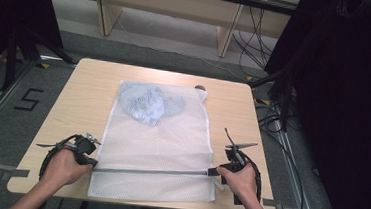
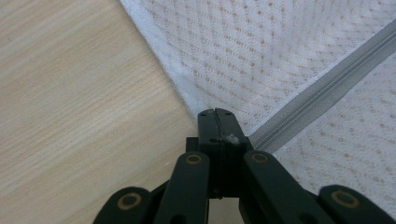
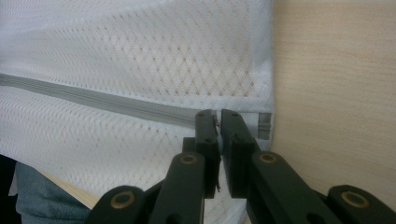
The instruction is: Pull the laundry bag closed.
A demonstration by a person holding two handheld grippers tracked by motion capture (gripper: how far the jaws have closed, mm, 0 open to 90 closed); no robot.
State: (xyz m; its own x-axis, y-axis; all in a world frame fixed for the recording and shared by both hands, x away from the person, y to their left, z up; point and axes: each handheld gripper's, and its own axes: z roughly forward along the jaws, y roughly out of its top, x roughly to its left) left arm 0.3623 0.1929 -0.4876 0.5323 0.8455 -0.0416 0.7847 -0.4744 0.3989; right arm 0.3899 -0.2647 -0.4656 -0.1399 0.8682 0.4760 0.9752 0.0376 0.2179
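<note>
1. White mesh laundry bag [image 1: 157, 147] lies flat at centre frame of the high view on the wooden table [image 1: 83, 101]; its near edge reaches the table's bottom edge.
2. A crumpled pale blue garment [image 1: 146, 104] sits inside the bag, in its upper part, well apart from both grippers.
3. Grey zipper [image 1: 153, 171] runs left to right across the lower part of the bag, closed along the length that shows.
4. Left gripper [image 1: 92, 163], lower left of the high view: in the left gripper view its jaws are pressed together on the left end of the zipper [image 2: 322, 88], at the bag's edge [image 2: 163, 70].
5. Right gripper [image 1: 212, 172], lower right: in the right gripper view its jaws stand nearly together, a thin gap between them, pinching a small tab at the right end of the zipper [image 3: 107, 100]; this looks like the slider pull, too small to confirm.
6. Hands: left hand [image 1: 63, 167] and right hand [image 1: 240, 181] enter from the bottom edge, each wrapped round its gripper.
</note>
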